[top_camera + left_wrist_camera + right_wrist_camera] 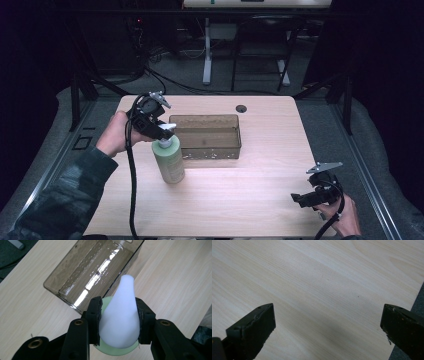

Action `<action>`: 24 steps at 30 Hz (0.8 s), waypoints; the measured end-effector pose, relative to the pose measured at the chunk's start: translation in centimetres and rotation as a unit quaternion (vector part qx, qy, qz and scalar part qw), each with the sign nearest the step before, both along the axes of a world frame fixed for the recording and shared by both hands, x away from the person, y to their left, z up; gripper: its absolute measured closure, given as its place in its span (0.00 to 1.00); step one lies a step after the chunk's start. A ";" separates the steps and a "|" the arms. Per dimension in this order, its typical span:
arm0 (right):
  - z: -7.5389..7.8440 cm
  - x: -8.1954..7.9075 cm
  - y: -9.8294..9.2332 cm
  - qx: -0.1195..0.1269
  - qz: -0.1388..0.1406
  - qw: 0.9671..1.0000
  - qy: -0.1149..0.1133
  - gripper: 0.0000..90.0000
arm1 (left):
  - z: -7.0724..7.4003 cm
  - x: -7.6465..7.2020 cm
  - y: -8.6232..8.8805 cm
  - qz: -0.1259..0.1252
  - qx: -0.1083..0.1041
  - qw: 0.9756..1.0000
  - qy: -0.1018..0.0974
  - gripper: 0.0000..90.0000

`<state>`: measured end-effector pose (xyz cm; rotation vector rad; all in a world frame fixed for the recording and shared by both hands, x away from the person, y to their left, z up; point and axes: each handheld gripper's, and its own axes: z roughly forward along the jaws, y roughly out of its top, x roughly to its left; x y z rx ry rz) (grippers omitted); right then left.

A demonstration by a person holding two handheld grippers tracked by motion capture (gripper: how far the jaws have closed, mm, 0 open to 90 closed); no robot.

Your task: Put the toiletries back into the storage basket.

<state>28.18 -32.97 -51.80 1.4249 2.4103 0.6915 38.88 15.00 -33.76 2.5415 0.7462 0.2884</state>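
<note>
— Bottle [169,161] first: where is it, and what is it made of?

— Pale green, smooth plastic, round in the body, standing upright on the light wooden table [240,200], just beside the near left corner of the bin [206,136]. Its cap [121,315] is white, matte and cone-shaped, narrowing to a blunt rounded tip.

— What is your left gripper [161,131] doing?

— You have it pinching that white cap. From the left gripper view, the two black pads press the wide base of the cone on either side, and the green shoulder of the bottle peeks out beneath.

— And the bin?

— Clear, smoke-brown plastic, rectangular, open at the top, with glossy walls. The high view shows its shape; the left gripper view shows bright glare streaks along its floor and a fine dimpled texture.

— Any writing?

— None that can be read on the bottle or bin.

— Your right gripper [305,199]?

— You hold it near the table's near right corner, well apart from the bottle. In the right gripper view its jaws are spread wide over bare wood grain, nothing between them.
</note>
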 end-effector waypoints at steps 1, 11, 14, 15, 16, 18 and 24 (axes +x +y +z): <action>0.0 0.0 0.0 -0.002 0.001 1.000 0.001 0.00 | 0.1 0.0 0.0 -0.001 0.001 1.000 0.001 0.70; -0.2 0.0 0.4 -0.015 0.009 1.000 0.003 0.00 | 1.4 -0.2 -0.2 -0.013 0.022 1.000 0.002 0.70; -0.3 0.1 0.3 -0.019 0.005 1.000 0.004 0.00 | 1.9 -0.2 -0.2 -0.014 0.029 0.999 0.002 0.70; -0.3 0.1 0.3 -0.020 0.003 1.000 0.005 0.00 | 2.0 -0.2 -0.3 -0.014 0.032 0.999 0.002 0.70; -0.3 0.1 0.3 -0.018 0.002 1.000 0.006 0.00 | 2.1 -0.2 -0.4 -0.015 0.033 0.999 0.003 0.70; -0.4 0.1 0.3 -0.019 0.004 1.000 0.007 0.00 | 2.4 -0.3 -0.5 -0.020 0.037 0.999 0.001 0.70; -0.3 0.1 0.3 -0.021 0.004 1.000 0.007 0.00 | 3.2 -0.3 -0.7 -0.024 0.043 0.999 0.002 0.70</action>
